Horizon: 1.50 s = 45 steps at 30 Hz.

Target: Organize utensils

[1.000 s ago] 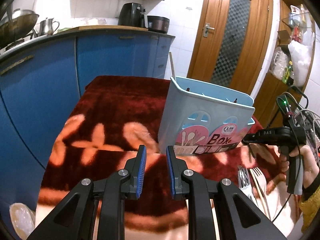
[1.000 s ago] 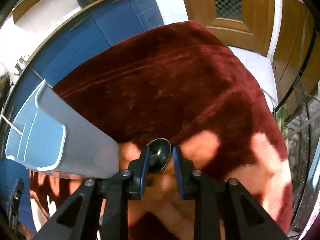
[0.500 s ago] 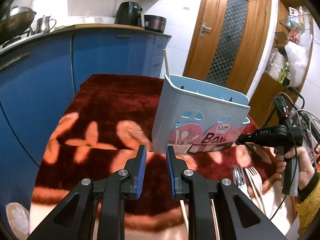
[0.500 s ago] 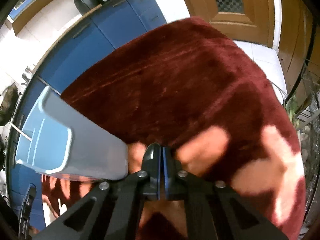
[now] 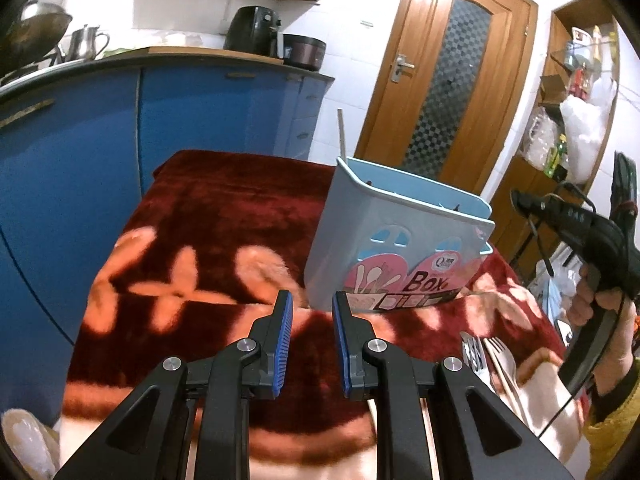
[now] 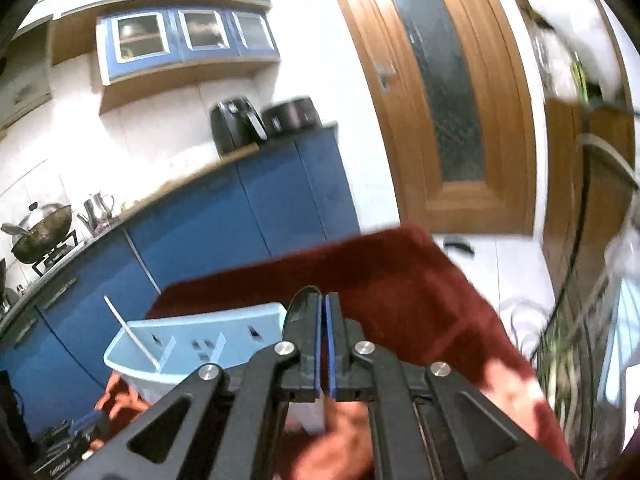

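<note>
Strong fisheye curvature in both views, with black vignette at the corners. Left-wrist view sharp, evenly lit indoors; door and cabinets bowed, mild glare on white wall tiles. Right-wrist view smeared by motion blur, worst at right edge and on near blanket; overexposed white wall far left, fingers fairly crisp.

Right gripper clamped shut; left gripper parted.
</note>
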Each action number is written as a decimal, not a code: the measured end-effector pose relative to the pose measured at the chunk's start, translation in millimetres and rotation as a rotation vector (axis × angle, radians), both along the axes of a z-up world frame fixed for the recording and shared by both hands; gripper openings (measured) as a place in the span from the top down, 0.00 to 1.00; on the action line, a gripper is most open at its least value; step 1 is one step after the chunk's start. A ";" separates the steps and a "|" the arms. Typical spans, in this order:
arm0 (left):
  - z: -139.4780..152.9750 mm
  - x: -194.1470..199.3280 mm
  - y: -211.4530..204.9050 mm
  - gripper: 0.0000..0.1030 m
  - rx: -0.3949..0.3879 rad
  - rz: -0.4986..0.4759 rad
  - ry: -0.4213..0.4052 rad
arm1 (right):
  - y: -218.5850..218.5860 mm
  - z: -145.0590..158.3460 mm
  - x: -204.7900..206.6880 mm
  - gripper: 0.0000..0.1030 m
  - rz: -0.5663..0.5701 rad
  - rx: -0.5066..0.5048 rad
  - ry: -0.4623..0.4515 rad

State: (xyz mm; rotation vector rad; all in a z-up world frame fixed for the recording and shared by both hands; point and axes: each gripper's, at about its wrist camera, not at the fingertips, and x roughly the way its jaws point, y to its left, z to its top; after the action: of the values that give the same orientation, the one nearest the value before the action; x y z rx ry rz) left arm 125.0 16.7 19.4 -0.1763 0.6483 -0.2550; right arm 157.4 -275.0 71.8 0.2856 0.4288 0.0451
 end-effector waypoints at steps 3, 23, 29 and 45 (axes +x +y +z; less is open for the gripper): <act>-0.5 1.9 2.2 0.80 -0.002 0.017 0.003 | 19.2 7.3 12.1 0.97 -0.004 -0.048 -0.078; -8.9 14.4 -0.7 0.80 0.011 0.035 0.024 | 79.4 -17.0 32.2 0.96 0.056 -0.405 -0.248; -3.3 7.6 -0.6 0.80 0.014 0.044 0.013 | 70.9 -18.3 23.9 0.89 0.115 -0.337 -0.161; 17.0 -20.7 -11.9 0.80 0.039 0.045 -0.021 | 28.7 6.9 -6.1 0.81 0.148 -0.187 -0.102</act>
State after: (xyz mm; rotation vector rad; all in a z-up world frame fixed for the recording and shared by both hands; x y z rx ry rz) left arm 104.3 4.7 36.3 -0.1504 0.6270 -0.2011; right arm 151.3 -246.2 78.8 0.0666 0.3498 0.1630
